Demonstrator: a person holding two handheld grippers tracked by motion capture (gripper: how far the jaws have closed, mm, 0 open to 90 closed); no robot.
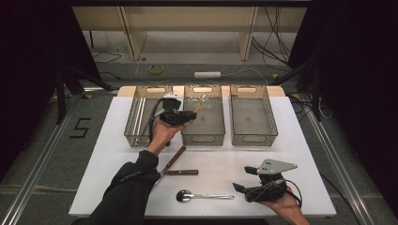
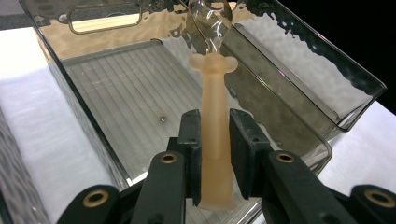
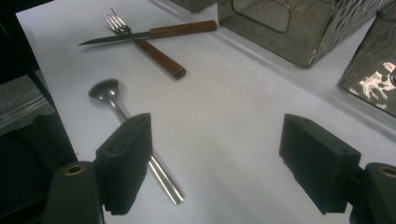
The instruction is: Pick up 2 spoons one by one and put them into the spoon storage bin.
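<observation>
White table [image 1: 300, 154] | left tongs [image 2: 215, 140] clamp plastic spoon [image 2: 215, 140] | right tongs [image 3: 224, 163] wide

A lab: black curtains [image 1: 28, 70], floor cables [image 1: 277, 42], marked table [image 1: 281, 136].

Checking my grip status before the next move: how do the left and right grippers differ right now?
The left gripper is shut on a peach-handled plastic utensil, held over the middle bin. The right gripper is open and holds nothing, low over the white table beside the metal spoon. Both have black jaws.
</observation>
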